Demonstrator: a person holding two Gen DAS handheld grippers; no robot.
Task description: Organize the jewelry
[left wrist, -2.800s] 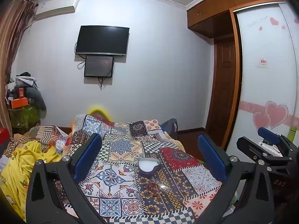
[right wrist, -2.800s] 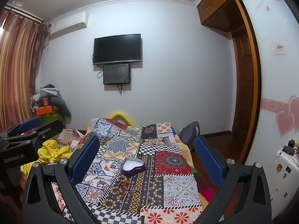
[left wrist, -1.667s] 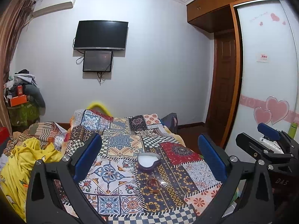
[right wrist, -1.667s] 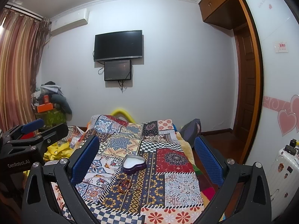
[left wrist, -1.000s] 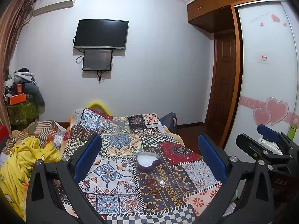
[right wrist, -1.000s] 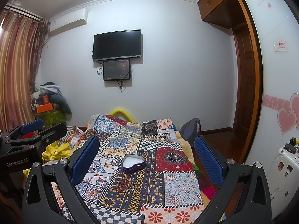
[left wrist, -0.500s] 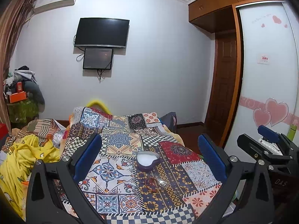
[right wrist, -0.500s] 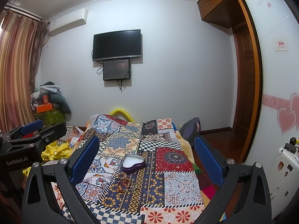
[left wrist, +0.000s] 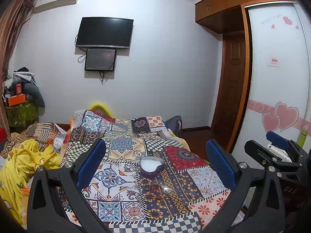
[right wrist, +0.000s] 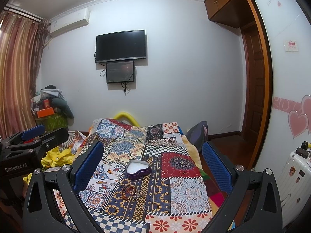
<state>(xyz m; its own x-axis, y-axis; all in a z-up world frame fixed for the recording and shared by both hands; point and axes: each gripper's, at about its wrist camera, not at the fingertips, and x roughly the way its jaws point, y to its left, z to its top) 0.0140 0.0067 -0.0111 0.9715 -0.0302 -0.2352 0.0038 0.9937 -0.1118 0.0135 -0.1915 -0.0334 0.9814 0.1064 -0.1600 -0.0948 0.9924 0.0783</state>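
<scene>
A purple heart-shaped box (left wrist: pixel 152 166) (right wrist: pixel 138 169) with a white lining stands open on a patchwork cloth (left wrist: pixel 120 174) (right wrist: pixel 186 190). Just nearer than it lie a reddish-brown bead bracelet (left wrist: pixel 155 190) (right wrist: pixel 128 191) and small metal rings (left wrist: pixel 166 189) (right wrist: pixel 138 193). My left gripper (left wrist: pixel 155 159) hangs open above and short of the box, nothing between its blue pads. My right gripper (right wrist: pixel 152 160) is open too, held back from the cloth at about the same height. Each gripper shows at the edge of the other's view.
Yellow clothing (left wrist: pixel 23 161) and striped bedding lie left of the cloth. A wardrobe with heart stickers (left wrist: pixel 279 89) and a wooden door (right wrist: pixel 252 89) line the right side. A white suitcase (right wrist: pixel 293 174) stands lower right. A television (right wrist: pixel 120 45) hangs on the far wall.
Both grippers have stayed open and almost still. The views drifted only slightly, with the box and jewelry keeping their places on the cloth.
</scene>
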